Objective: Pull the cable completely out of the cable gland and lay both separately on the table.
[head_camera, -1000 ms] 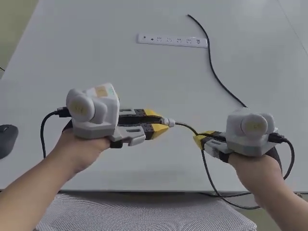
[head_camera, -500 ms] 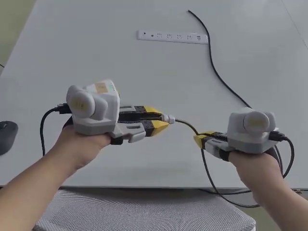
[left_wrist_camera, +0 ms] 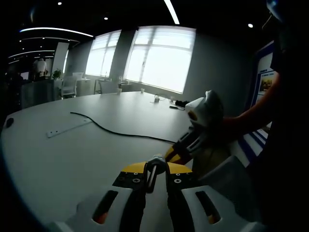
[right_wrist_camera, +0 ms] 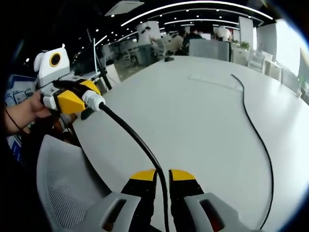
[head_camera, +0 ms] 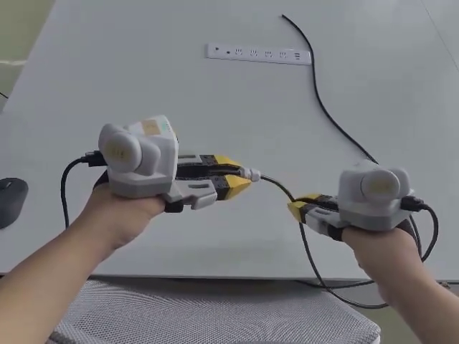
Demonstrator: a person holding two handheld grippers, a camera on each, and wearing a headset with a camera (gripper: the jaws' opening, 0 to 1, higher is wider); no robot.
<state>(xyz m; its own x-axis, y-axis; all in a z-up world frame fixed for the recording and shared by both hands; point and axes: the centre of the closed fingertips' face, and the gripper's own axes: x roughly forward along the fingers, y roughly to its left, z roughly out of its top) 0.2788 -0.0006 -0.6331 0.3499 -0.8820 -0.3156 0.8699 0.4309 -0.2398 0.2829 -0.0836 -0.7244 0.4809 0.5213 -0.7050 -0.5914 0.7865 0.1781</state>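
My left gripper (head_camera: 242, 183) is held above the table's near edge, shut on a small white cable gland (head_camera: 251, 174) that pokes out past its yellow tips. In the left gripper view the gland (left_wrist_camera: 155, 166) sits between the jaws. A black cable (head_camera: 281, 188) leaves the gland and curves to my right gripper (head_camera: 295, 208), which is shut on it. In the right gripper view the cable (right_wrist_camera: 135, 137) runs from between the jaws (right_wrist_camera: 163, 175) up to the gland (right_wrist_camera: 92, 100). Behind the right gripper the cable hangs below the table edge.
A white power strip (head_camera: 258, 55) lies at the far side of the grey table (head_camera: 143, 86), and its black cord (head_camera: 326, 107) trails toward the right. A dark mouse (head_camera: 11, 201) sits at the left edge. A mesh chair seat (head_camera: 215, 315) is below the table front.
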